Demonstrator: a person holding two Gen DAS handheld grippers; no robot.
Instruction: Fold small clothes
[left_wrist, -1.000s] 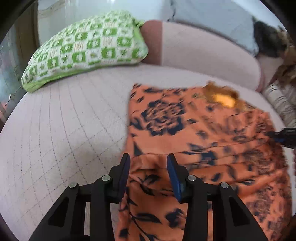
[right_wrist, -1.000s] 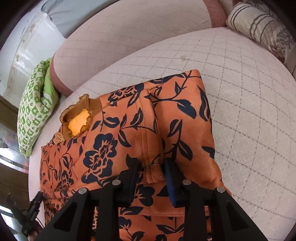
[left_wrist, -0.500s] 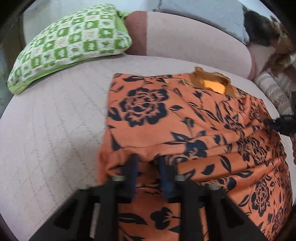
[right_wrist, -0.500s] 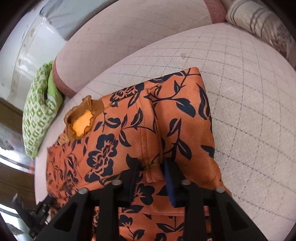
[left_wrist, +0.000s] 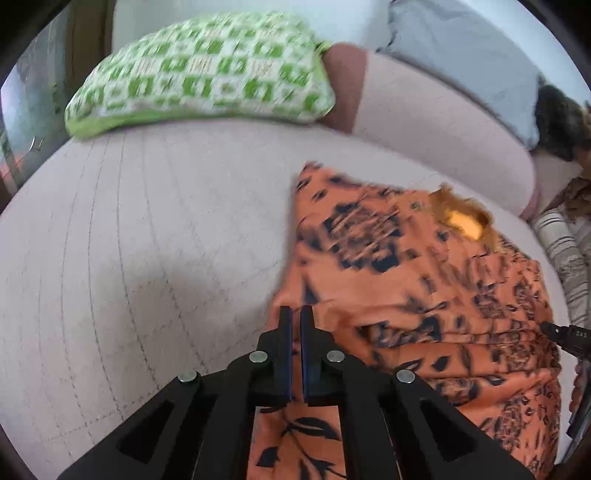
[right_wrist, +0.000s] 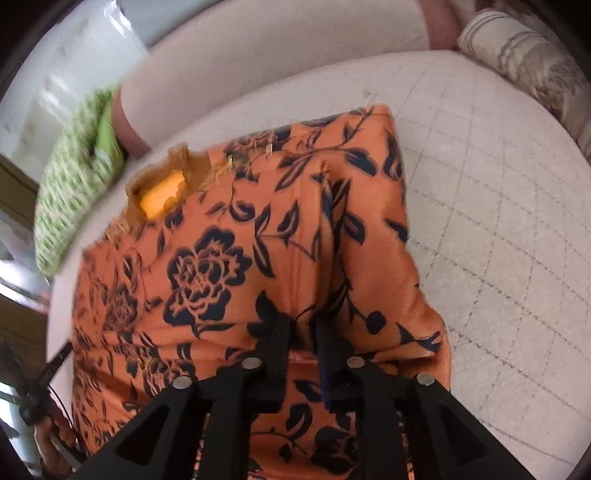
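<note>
An orange garment with dark blue flowers (left_wrist: 406, 277) (right_wrist: 221, 258) lies on the pale quilted cushion (left_wrist: 129, 258), its collar with yellow lining (left_wrist: 461, 221) at the far side. My left gripper (left_wrist: 295, 314) is shut on the garment's near left edge, where the cloth bunches into a fold. My right gripper (right_wrist: 303, 328) pinches a raised ridge of the same cloth near its right side. Its jaws are opening slightly with the fold still between them. The right gripper's tip (left_wrist: 565, 336) shows at the left wrist view's right edge.
A green-and-white pillow (left_wrist: 203, 70) (right_wrist: 74, 184) leans on the padded backrest (left_wrist: 424, 122) at the far left. A grey pillow (left_wrist: 461, 55) and a striped cushion (left_wrist: 565, 258) (right_wrist: 524, 62) sit at the far right. Bare quilted surface (right_wrist: 498, 240) surrounds the garment.
My left jaws went from open to shut on the garment's left edge and drew it up into a fold. My right gripper kept its pinch as the cloth rose.
</note>
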